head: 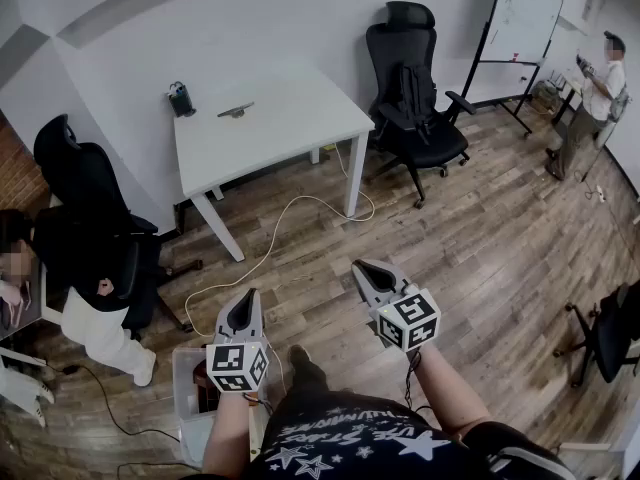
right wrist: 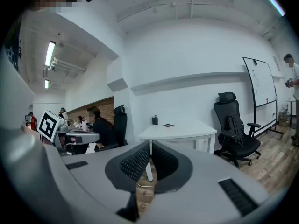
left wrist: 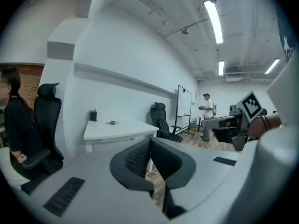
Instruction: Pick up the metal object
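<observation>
Pressing together on nothing, the jaws of the left gripper (left wrist: pixel 149 146) and right gripper (right wrist: pixel 150 146) are pointing toward the table (head: pixel 290 118), where the metal object (head: pixel 236 111) is lying, well apart from both. The approach seems to be just beginning, calling next for closing in and opening one gripper. The object is showing too small to identify.

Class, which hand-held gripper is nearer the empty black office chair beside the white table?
Right. The right hand-held gripper is in front of the chair; the left hand-held gripper is farther left, in front of the white table.
</observation>
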### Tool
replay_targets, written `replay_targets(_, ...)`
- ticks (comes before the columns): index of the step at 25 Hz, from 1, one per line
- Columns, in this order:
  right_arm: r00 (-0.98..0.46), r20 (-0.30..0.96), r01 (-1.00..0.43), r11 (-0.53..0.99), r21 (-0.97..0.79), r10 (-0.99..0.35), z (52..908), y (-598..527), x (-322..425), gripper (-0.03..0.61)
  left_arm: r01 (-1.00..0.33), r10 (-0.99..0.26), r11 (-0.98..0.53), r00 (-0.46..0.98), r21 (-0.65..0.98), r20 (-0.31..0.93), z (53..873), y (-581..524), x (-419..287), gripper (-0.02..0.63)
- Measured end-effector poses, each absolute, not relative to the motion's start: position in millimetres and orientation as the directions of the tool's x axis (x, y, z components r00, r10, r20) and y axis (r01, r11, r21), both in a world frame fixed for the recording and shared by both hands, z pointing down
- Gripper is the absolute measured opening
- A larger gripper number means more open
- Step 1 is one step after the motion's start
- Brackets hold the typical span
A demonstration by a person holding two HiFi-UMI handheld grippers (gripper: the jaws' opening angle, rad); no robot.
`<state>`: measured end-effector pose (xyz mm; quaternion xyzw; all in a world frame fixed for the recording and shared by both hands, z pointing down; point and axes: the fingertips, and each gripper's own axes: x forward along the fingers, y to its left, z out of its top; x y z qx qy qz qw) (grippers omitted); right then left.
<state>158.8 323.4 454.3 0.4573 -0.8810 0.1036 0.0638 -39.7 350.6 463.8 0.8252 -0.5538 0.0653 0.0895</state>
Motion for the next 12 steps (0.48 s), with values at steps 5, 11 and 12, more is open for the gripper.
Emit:
replay_targets(5,-0.568,0.213,-0.822,0.556,-0.119,-0.795,456.8,342.7,168.4,0.049,-0.929,-0.902,-0.361,0.371,0.083,0.219,468.9,370.3,-35.2,0.02)
replay_targets(11,-0.567,0.249,-0.823,0.553,-0.128,-0.785,470.0,359.1,178.9,0.049,-0.934,-0.904,-0.336,0.355,0.117,0.239,477.5,385.8,-34.3,0.02)
replay_targets(12,-0.566,0.252,-0.823,0.552,-0.129,-0.785,471.9,360.2,180.3,0.049,-0.935,-0.903,-0.333,0.353,0.121,0.245,480.4,387.8,-33.9,0.02)
